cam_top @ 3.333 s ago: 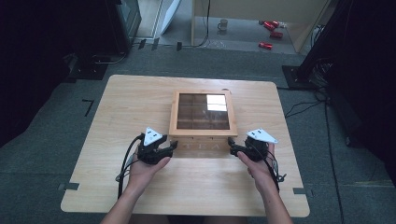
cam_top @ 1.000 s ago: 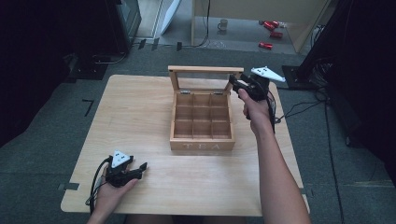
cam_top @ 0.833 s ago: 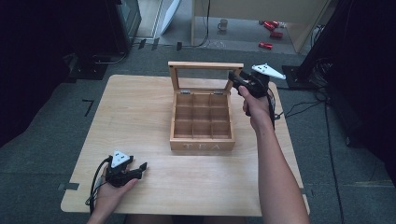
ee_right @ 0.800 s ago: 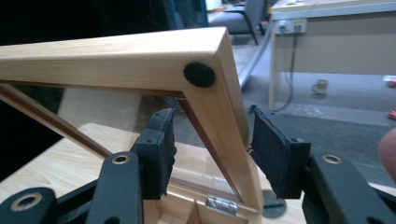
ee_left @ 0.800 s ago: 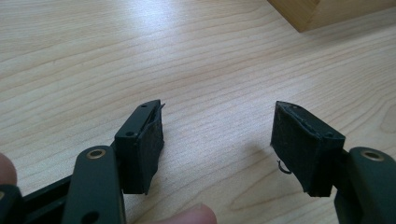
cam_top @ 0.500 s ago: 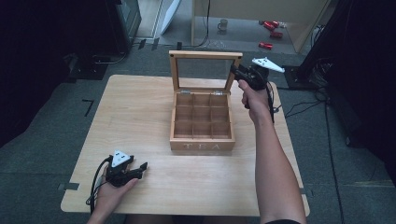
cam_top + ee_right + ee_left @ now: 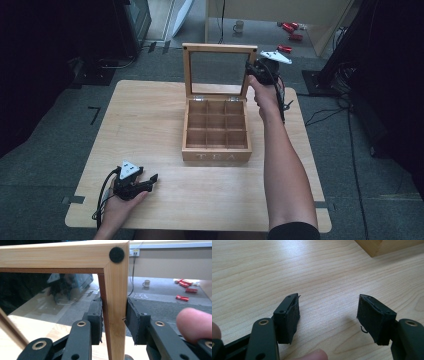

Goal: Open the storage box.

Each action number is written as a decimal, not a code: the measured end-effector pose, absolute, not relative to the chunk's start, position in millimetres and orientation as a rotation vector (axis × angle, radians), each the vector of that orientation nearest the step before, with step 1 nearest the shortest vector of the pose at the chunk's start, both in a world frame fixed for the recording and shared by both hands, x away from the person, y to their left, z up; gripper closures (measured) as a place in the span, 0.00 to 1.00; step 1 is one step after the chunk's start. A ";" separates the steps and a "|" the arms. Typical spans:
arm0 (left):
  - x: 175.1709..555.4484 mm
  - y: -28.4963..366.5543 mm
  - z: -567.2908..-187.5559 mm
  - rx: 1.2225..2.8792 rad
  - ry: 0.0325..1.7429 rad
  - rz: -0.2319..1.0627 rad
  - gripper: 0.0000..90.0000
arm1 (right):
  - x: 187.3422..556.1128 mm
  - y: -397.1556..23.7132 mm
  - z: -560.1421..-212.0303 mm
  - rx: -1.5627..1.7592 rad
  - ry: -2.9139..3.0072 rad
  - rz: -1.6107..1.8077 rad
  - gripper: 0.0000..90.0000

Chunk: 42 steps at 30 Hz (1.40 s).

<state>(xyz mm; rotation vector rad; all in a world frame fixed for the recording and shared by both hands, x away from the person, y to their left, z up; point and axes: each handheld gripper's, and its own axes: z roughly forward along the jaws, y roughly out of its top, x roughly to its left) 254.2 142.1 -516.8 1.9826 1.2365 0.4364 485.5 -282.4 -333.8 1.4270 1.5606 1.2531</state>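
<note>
A wooden tea box (image 7: 216, 131) sits mid-tabletop (image 7: 150, 115), its glass lid (image 7: 218, 70) raised upright at the box's far edge. The lid's right stile is clamped by the right gripper (image 7: 256, 73), whose jaws have just been closing. The lid-opening step appears nearly done; release is judged next. Open tabletop is left around the box. Near the box's front-left, the left gripper (image 7: 150, 181) rests, jaws apart, empty.

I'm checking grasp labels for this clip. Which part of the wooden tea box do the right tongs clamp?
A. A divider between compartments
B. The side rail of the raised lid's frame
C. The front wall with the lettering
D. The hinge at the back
B: in the right gripper view, the right tongs have a pad on each side of the upright side rail of the lid, just below its corner; the high view shows the lid standing open.
</note>
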 end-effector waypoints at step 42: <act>253.9 140.5 -516.9 1.989 1.226 0.435 0.39 | 517.9 -248.1 -404.4 1.556 1.571 1.161 0.83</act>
